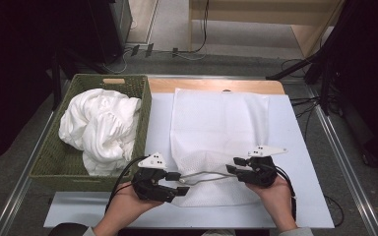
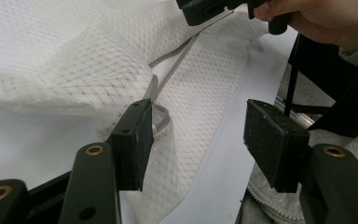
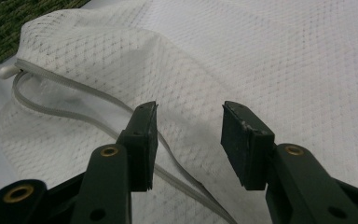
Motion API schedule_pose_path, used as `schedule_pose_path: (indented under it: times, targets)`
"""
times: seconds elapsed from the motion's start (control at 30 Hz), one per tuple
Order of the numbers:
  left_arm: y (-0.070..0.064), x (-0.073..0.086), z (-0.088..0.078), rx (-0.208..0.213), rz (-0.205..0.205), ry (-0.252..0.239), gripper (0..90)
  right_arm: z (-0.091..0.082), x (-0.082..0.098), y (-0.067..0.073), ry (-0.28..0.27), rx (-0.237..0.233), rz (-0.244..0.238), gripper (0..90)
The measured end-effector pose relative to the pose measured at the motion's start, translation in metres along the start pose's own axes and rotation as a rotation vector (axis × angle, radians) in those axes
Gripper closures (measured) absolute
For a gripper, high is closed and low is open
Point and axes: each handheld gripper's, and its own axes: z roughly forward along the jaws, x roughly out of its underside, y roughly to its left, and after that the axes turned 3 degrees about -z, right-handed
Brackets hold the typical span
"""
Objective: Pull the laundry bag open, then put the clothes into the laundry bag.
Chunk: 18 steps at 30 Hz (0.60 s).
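Observation:
A white mesh laundry bag (image 1: 216,123) lies flat on the white table sheet (image 1: 298,147), its grey zipper (image 1: 204,176) gaping along the near end. My left gripper (image 1: 177,183) sits at the bag's near left corner, open. In the left gripper view (image 2: 198,140) its left pad (image 2: 137,144) rests against the zipper's end (image 2: 161,119), with mesh and table in the gap. My right gripper (image 1: 233,165) is at the zipper's right end, also open. In the right gripper view (image 3: 189,135) mesh (image 3: 261,56) lies below the jaws and the zipper (image 3: 65,84) runs under the left one.
A green woven basket (image 1: 59,167) stands at the table's left, holding a heap of white cloth (image 1: 101,128). Behind the bag is a strip of wooden tabletop (image 1: 202,85). Cables and stand legs lie on the floor beyond and to the right.

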Motion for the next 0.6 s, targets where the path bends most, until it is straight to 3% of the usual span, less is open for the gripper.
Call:
schedule_pose_path:
  times: [0.6]
  targets:
    - [-0.001,0.012,-0.009,-0.03,-0.022,-0.007,42.7,0.015,-0.006,-0.005,0.031,-0.02,-0.04,56.5]
